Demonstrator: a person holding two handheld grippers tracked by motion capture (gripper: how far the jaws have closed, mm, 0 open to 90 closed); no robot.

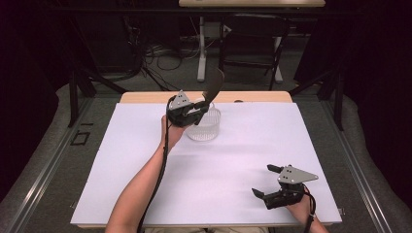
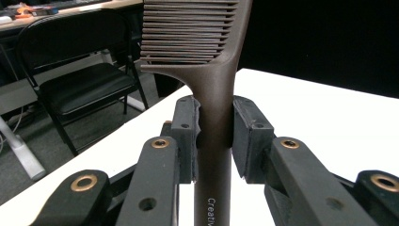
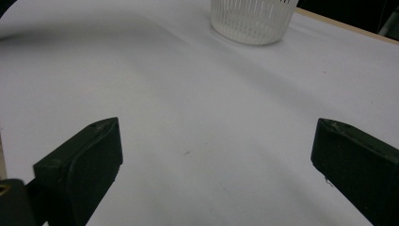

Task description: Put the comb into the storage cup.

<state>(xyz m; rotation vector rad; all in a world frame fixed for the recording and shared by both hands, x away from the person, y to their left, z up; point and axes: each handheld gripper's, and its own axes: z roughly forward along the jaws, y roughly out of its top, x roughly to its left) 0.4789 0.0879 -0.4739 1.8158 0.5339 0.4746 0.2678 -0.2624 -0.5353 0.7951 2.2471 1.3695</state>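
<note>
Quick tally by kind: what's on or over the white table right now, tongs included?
Tongs: 2, left tongs and right tongs
Comb: 1, brown comb, clamped in the left tongs
Basket: 1, white slotted basket
Total: 4

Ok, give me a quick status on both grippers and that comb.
Left gripper shut on brown comb, held above the white slotted basket. Right gripper open, nothing between its fingers, low over the white table. Nothing in the way.
</note>
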